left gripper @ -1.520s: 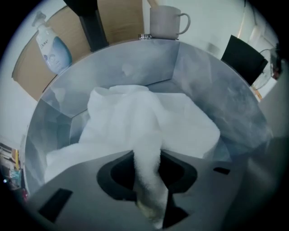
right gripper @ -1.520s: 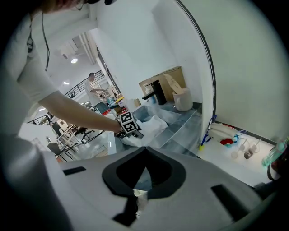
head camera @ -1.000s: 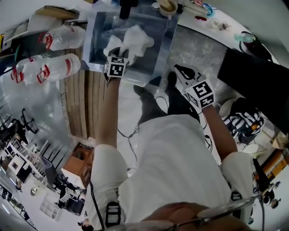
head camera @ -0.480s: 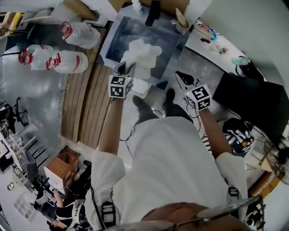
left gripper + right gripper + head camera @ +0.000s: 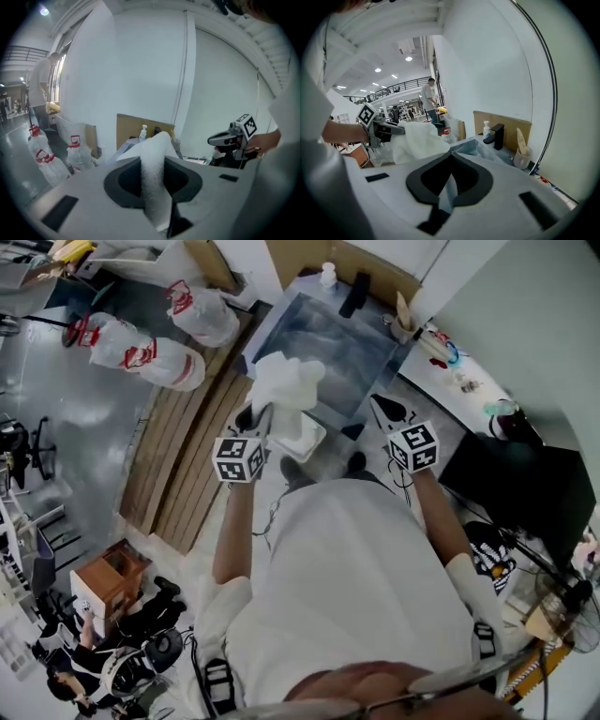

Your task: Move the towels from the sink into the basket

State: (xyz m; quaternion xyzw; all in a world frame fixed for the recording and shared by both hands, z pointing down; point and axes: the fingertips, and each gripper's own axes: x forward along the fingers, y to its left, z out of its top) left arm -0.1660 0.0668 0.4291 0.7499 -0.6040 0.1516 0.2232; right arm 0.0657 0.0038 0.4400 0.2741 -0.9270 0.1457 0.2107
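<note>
A white towel hangs bunched from my left gripper, which is shut on it just in front of the steel sink. In the left gripper view a strip of the towel runs up between the jaws of that left gripper. A white rectangular basket sits just below the towel. My right gripper is held to the right of the sink's near corner, shut and with nothing in it. The right gripper view shows the right gripper, and beyond it the towel and the sink.
A black faucet and a soap bottle stand behind the sink, a cup with a brush at its right. Large water bottles lie at the left beside wooden planks. A black panel is at the right.
My left gripper has lifted the towel out of the sink and drawn it back toward the near edge. The right gripper has stayed beside the sink, shut.
</note>
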